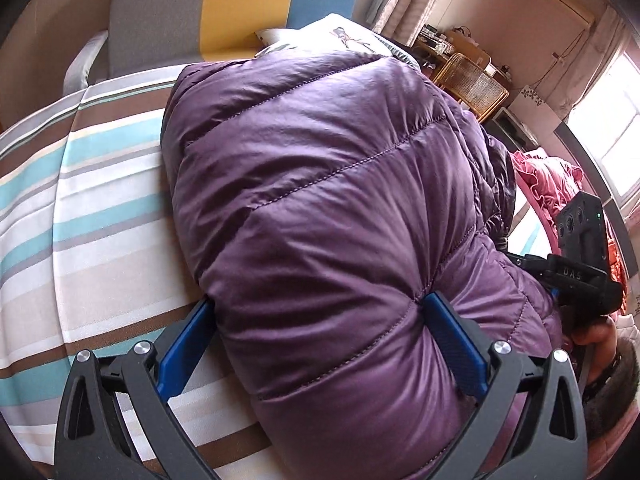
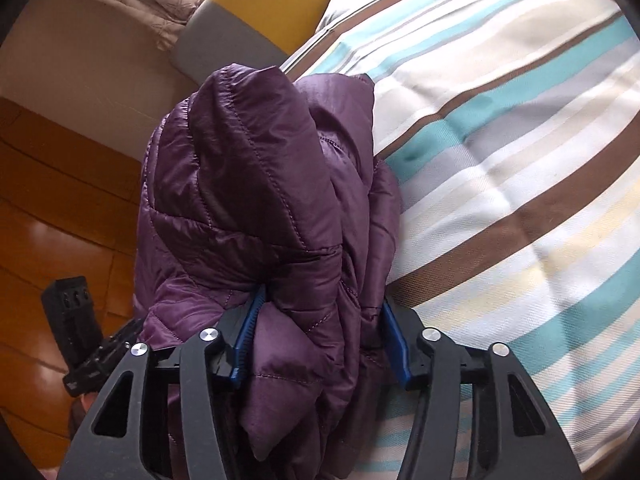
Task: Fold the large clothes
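Left tongs (image 1: pixel 320 344) clamping wide around thick bundle of purple down jacket (image 1: pixel 320 184); padding bulging between blue pads (image 1: pixel 456 344), wide bite needed for loft. Right tongs (image 2: pixel 320 332) gripping gathered opposite end of jacket (image 2: pixel 260 208), likely keeping layers from springing apart. Jacket extending ahead of both tongs, lying partly on striped bed (image 2: pixel 500 160). Fold apparently being held compressed.
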Available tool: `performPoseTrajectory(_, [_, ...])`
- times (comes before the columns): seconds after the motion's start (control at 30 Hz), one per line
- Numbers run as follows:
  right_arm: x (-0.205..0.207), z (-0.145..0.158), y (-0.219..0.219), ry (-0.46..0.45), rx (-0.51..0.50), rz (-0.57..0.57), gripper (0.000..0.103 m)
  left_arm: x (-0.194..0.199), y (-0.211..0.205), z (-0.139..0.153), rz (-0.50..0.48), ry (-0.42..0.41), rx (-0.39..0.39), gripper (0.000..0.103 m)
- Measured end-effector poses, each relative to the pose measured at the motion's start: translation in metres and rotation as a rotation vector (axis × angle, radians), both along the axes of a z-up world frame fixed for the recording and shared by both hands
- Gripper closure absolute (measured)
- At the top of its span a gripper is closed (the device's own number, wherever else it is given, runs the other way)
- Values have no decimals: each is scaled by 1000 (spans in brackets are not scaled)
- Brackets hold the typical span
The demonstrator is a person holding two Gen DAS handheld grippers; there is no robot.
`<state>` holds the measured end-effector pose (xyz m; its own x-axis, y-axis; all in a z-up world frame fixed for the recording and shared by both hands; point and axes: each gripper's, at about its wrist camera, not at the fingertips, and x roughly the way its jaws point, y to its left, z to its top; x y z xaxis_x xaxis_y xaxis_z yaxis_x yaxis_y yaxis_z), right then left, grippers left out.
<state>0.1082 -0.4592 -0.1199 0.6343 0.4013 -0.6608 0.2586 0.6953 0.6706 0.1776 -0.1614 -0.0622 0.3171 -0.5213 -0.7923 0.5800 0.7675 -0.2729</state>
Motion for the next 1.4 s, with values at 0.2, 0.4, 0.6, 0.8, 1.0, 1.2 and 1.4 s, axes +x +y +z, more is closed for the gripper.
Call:
performPoseTrajectory(0.2, [0,-4,0,-42,21,-3,68,-8,-3,3,-26,-23,-4,14])
performPoseTrajectory(0.4, [-3,12,11,-91,-52,14,76,-22,-3,18,-42,-80,2,35])
performPoseTrajectory(0.6, [-10,24,22,-148,-75,19,78,-33,6,32,-47,-161,-5,46])
performPoseTrajectory(0.8, [-2,33,41,-205,-45,44,78,-41,25,49,-17,-243,0,49])
performPoseTrajectory(1.0, [18,42,69,-244,-36,80,78,-29,60,66,51,-298,0,49])
performPoseTrajectory(1.2, [65,49,116,-268,-35,150,78,0,111,74,145,-311,3,49])
performPoseTrajectory(1.4, [125,54,167,-274,-56,232,78,39,174,75,255,-328,18,49])
